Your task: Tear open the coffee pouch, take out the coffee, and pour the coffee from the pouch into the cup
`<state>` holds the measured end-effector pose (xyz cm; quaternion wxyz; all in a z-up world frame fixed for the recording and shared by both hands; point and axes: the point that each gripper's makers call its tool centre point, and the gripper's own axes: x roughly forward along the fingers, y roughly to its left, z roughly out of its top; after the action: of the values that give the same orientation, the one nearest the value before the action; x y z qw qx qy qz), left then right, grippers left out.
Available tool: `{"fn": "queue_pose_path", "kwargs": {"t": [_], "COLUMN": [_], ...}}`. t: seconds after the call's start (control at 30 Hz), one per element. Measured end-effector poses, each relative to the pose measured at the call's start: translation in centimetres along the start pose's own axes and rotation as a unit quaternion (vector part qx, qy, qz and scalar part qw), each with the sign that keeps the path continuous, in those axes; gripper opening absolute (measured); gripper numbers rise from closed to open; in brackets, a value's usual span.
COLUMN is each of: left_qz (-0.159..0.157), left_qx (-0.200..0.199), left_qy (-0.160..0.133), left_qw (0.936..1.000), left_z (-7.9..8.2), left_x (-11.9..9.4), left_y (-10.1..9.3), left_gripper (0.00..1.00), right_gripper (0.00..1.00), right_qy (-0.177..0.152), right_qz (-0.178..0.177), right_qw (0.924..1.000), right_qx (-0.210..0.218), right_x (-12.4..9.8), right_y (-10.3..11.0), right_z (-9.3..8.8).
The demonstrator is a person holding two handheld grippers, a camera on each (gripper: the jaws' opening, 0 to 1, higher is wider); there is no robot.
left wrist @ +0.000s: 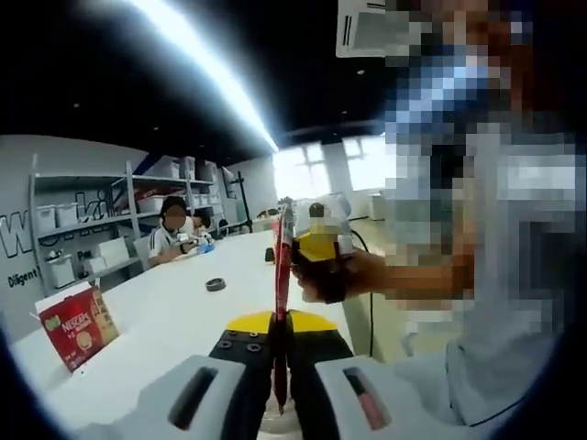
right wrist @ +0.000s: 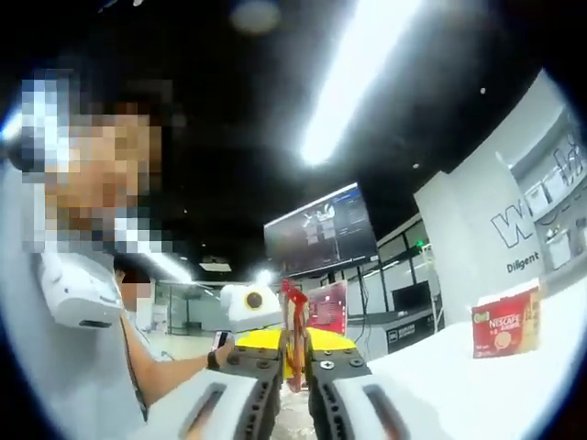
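A thin red coffee pouch (left wrist: 282, 275) stands edge-on between the two grippers, held up above the white table (left wrist: 183, 321). My left gripper (left wrist: 281, 335) is shut on its lower end. My right gripper (left wrist: 316, 243), held by a hand, meets the pouch at its upper end. In the right gripper view the right gripper (right wrist: 295, 353) is shut on the red pouch (right wrist: 293, 321), whose crumpled top rises above the jaws. The left gripper (right wrist: 252, 307) sits just behind and to the left of the pouch.
A red Nescafe box (left wrist: 78, 325) (right wrist: 504, 330) stands on the table. A small black ring (left wrist: 215, 284) lies further along it. People (left wrist: 174, 234) sit at the far end, near shelves (left wrist: 83, 229). The person holding the grippers is close by.
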<state>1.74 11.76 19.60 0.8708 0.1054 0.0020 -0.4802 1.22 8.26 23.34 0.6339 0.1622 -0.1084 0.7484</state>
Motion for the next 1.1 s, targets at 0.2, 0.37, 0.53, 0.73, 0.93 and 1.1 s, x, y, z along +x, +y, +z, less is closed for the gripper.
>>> {"fn": "queue_pose_path", "kwargs": {"t": [0.2,0.37,0.53,0.73,0.93,1.1], "left_qz": [-0.028,0.006,0.013,-0.043,-0.083,-0.052], "left_qx": [0.0,0.015,0.04,0.021,-0.038,-0.05], "left_qy": [0.014,-0.011,0.001,-0.002,0.005,0.002], "left_qw": [0.9995,0.9998,0.9991,0.9989,0.9958,0.9974], "left_z": [-0.3,1.2,0.8,0.9,0.8,0.6], "left_x": [0.4,0.1,0.2,0.1,0.2,0.0], "left_y": [-0.6,0.3,0.2,-0.6,-0.3,0.6], "left_gripper": [0.09,0.13,0.06,0.05,0.05,0.13], "right_gripper": [0.04,0.03,0.04,0.21,0.05,0.02], "right_qy": [0.01,-0.007,-0.008,-0.02,0.012,0.009], "right_qz": [0.015,-0.004,-0.013,0.041,0.039,-0.013], "right_qw": [0.9997,1.0,0.9996,0.9989,0.9989,0.9997], "right_qx": [-0.017,0.005,0.025,0.009,-0.025,0.017], "right_x": [0.7,0.5,0.5,0.7,1.6,1.9], "right_y": [0.3,-0.5,-0.9,0.5,0.2,-0.8], "right_z": [0.1,0.5,0.1,0.0,-1.0,-1.3]}}
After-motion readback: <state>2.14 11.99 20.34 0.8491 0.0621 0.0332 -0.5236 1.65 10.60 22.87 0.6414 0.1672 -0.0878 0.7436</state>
